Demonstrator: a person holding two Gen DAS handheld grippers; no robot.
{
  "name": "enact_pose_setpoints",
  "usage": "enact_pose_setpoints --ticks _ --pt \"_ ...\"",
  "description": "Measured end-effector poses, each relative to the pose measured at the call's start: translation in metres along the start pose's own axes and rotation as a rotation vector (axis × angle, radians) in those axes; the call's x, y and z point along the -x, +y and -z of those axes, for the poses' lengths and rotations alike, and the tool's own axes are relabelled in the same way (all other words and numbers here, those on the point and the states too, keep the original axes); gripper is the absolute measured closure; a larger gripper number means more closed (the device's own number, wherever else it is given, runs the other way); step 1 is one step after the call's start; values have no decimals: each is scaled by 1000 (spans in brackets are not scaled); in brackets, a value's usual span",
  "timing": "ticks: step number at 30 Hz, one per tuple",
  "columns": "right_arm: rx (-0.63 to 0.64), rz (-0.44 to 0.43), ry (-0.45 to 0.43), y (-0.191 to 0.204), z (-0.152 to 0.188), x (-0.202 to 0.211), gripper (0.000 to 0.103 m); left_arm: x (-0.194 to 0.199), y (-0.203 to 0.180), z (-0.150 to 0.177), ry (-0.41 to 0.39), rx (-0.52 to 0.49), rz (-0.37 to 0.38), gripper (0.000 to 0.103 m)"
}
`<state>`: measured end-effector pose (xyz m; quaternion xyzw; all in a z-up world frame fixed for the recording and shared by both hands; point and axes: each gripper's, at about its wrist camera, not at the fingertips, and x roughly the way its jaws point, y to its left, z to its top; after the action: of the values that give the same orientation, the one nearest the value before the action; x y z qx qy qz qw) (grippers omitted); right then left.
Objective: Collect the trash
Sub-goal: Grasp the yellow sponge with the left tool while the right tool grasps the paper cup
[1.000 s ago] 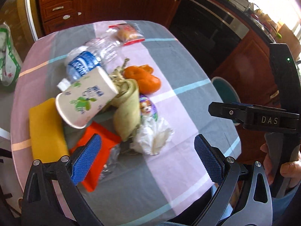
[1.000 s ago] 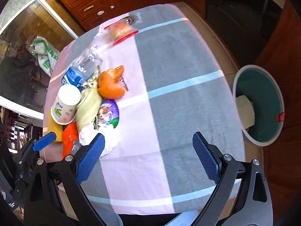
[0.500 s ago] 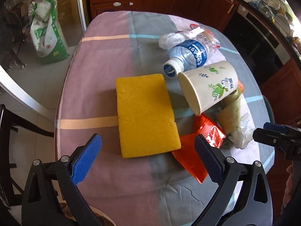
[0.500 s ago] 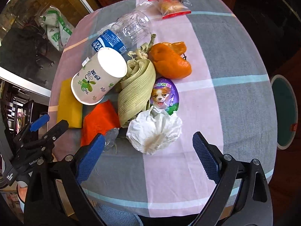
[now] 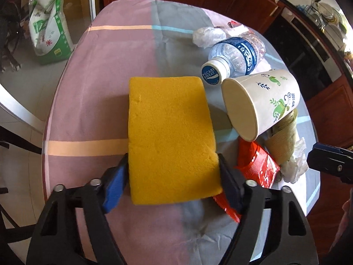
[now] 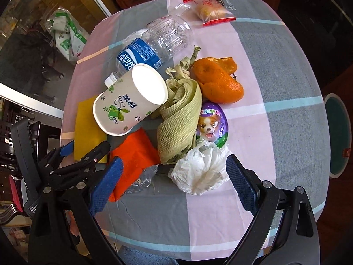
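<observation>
Yellow sponge (image 5: 169,137) lying flat on the checked cloth of the counter (image 5: 92,101), near end caught between the blue pads of the left hand-held gripper (image 5: 172,176); jaws just drawn inward, both pads pressed against the sponge's sides; far end of the sponge reaching forward, beyond the fingertips. Just right of that hand-held gripper, a crumpled red wrapper (image 5: 256,165); ahead and to the right, a tipped paper cup (image 5: 262,103) propped on the pile, mouth turned toward the sponge; beyond the cup, a clear plastic bottle (image 5: 233,55) on its side, cap nearest the sponge.

Right hand-held gripper (image 6: 174,176) spread wide, clamped on nothing; crumpled white tissue (image 6: 200,172) low between its pads, touched by neither as far as can be told. Straight ahead of it, a pale corn husk (image 6: 181,119), a purple dog-print packet (image 6: 211,125) and orange peel (image 6: 218,81); furthest off, a sealed snack bag (image 6: 211,8). Well to its right, off the counter, a teal bin (image 6: 337,137) on the floor.
</observation>
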<state>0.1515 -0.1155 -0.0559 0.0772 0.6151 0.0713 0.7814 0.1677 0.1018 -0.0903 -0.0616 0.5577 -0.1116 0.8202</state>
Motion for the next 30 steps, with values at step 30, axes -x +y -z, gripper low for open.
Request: enact_pose_setpoints --ticks 30 --pt "139 114 -161 65 -69 1 14 25 27 13 -2 -8 69 30"
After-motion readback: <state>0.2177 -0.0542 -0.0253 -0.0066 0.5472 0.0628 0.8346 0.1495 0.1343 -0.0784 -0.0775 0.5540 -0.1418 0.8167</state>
